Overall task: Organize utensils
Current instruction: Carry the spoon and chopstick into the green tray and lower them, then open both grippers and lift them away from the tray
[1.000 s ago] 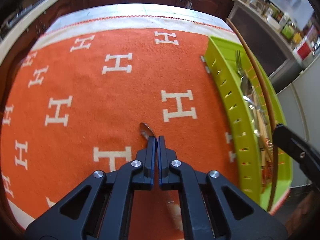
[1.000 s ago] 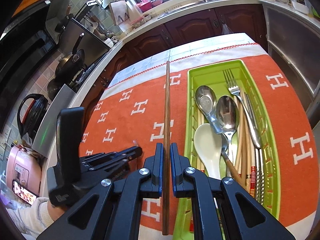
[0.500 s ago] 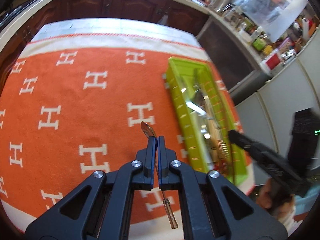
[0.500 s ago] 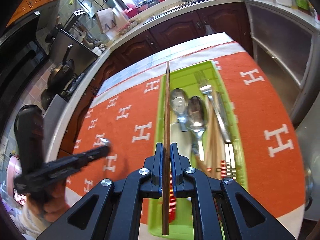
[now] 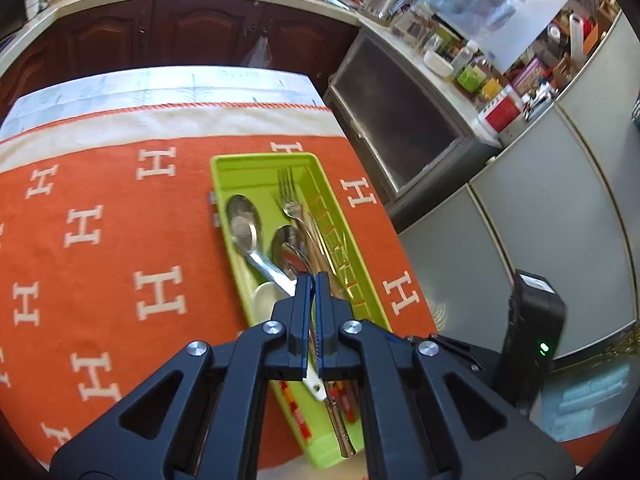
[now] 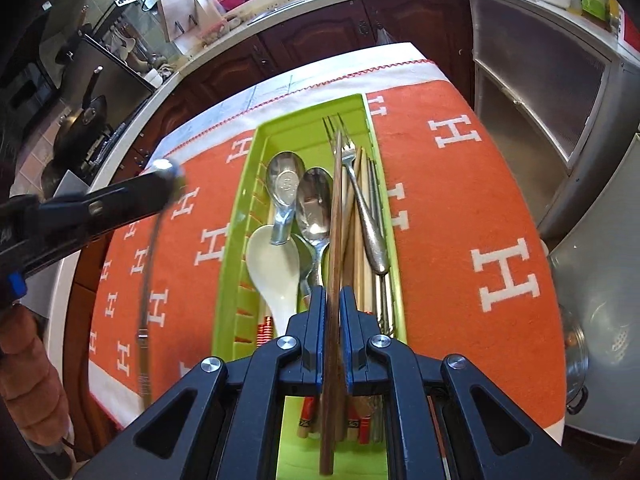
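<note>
While the right tongs (image 6: 331, 300) clamp a wooden chopstick (image 6: 335, 216) above the green cutlery tray (image 6: 240, 188), the left tongs (image 5: 314, 282) pinch a metal spoon (image 6: 145, 280).

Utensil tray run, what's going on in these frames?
A person is sorting cutlery into a green tray on an orange cloth, one hand-held gripper per hand. The right hand-held gripper is shut on a dark wooden chopstick, held lengthwise over the tray. The left hand-held gripper is shut on a thin metal spoon, also above the tray. Spoons, a fork and other chopsticks already lie inside.
</note>
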The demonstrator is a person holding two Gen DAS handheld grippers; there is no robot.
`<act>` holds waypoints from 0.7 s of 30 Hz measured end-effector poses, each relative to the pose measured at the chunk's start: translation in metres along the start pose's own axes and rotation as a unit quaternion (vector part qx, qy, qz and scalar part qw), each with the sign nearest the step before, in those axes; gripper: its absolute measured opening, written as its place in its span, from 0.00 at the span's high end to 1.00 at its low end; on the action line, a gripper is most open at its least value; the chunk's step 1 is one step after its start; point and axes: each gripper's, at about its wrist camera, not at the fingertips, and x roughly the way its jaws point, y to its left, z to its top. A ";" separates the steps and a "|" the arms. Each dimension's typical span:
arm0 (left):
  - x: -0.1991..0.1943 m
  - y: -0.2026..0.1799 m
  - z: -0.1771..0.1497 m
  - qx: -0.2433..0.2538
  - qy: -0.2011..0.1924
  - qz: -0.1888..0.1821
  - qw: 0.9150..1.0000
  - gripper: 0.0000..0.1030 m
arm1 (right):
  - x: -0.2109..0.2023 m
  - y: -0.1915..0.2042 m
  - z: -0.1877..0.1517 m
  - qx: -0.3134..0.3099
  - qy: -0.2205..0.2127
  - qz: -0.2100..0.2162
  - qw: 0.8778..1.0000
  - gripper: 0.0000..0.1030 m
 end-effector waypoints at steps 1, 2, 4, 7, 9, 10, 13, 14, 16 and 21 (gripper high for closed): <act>0.009 -0.003 0.002 0.000 0.007 0.002 1.000 1.00 | 0.001 -0.002 0.001 0.004 0.001 0.000 1.000 0.93; 0.017 -0.004 0.002 0.002 0.013 0.005 1.000 1.00 | 0.003 -0.005 0.002 0.009 0.002 0.001 1.000 0.93; 0.032 -0.003 0.001 0.004 0.023 0.012 1.000 1.00 | 0.005 -0.010 0.004 0.022 0.003 0.004 1.000 0.89; 0.049 -0.001 -0.003 0.003 0.041 0.020 0.999 1.00 | 0.003 -0.018 0.004 0.036 -0.003 0.020 0.999 0.87; 0.058 0.000 -0.008 0.001 0.058 0.024 0.998 1.00 | 0.001 -0.019 0.004 0.037 -0.007 0.019 0.999 0.84; 0.060 0.001 -0.011 0.002 0.064 0.027 0.998 1.00 | 0.000 -0.019 0.005 0.038 -0.010 0.017 0.999 0.82; 0.064 0.002 -0.021 0.009 0.081 0.029 0.996 1.00 | -0.005 -0.020 0.003 0.043 -0.017 0.018 0.999 0.78; 0.063 0.002 -0.023 0.010 0.085 0.030 0.996 1.00 | -0.008 -0.017 0.001 0.044 -0.019 0.019 0.999 0.77; 0.060 0.003 -0.027 0.014 0.090 0.037 0.995 1.00 | -0.011 -0.016 0.001 0.042 -0.021 0.019 0.999 0.76; 0.046 0.004 -0.033 0.025 0.081 0.055 0.995 1.00 | -0.018 -0.007 -0.003 0.030 -0.027 0.018 0.999 0.71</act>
